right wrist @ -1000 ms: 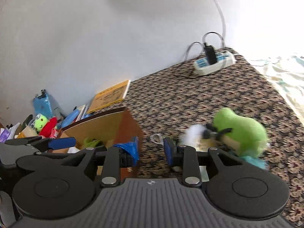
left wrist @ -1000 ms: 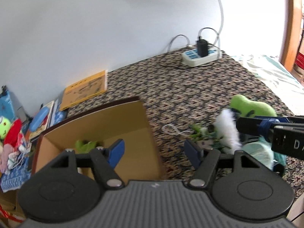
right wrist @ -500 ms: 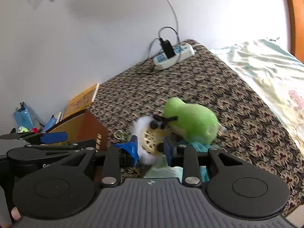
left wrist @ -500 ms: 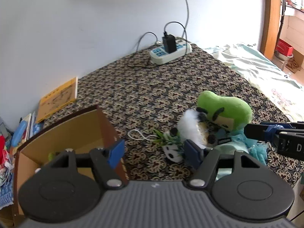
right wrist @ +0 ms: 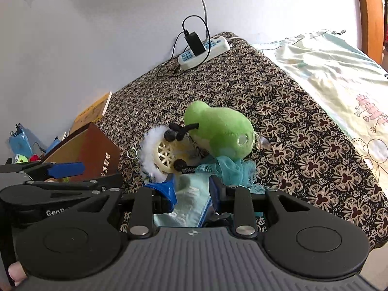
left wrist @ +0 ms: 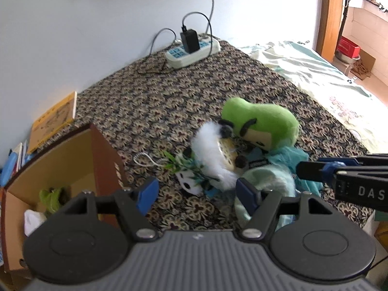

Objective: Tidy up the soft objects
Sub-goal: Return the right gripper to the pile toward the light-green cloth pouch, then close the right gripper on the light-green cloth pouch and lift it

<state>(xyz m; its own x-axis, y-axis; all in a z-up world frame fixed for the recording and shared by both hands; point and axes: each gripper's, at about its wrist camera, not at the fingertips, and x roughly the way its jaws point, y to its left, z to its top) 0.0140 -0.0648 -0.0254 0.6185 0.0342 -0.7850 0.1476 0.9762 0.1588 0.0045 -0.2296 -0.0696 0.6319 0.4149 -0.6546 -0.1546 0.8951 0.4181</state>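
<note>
A pile of soft things lies on the patterned cloth: a green plush (left wrist: 264, 123) (right wrist: 218, 131), a white fluffy toy with a cream lattice ball (left wrist: 213, 155) (right wrist: 160, 152), a small panda toy (left wrist: 188, 181), teal netting (right wrist: 230, 167) and a pale mint cloth (left wrist: 266, 184) (right wrist: 191, 198). My left gripper (left wrist: 197, 195) is open just short of the panda and fluffy toy. My right gripper (right wrist: 191, 188) is open, its jaws astride the mint cloth. An open cardboard box (left wrist: 70, 155) (right wrist: 92, 148) at left holds a green and a white item (left wrist: 52, 197).
A power strip with a charger (left wrist: 192, 48) (right wrist: 203, 51) lies at the wall. A yellow book (left wrist: 54, 118) and clutter lie left of the box. A pale bedsheet (right wrist: 334, 72) covers the right side. The bed edge drops off at lower right.
Both grippers swung right from the box toward the toy pile and closed in on it. The right gripper now straddles the mint cloth.
</note>
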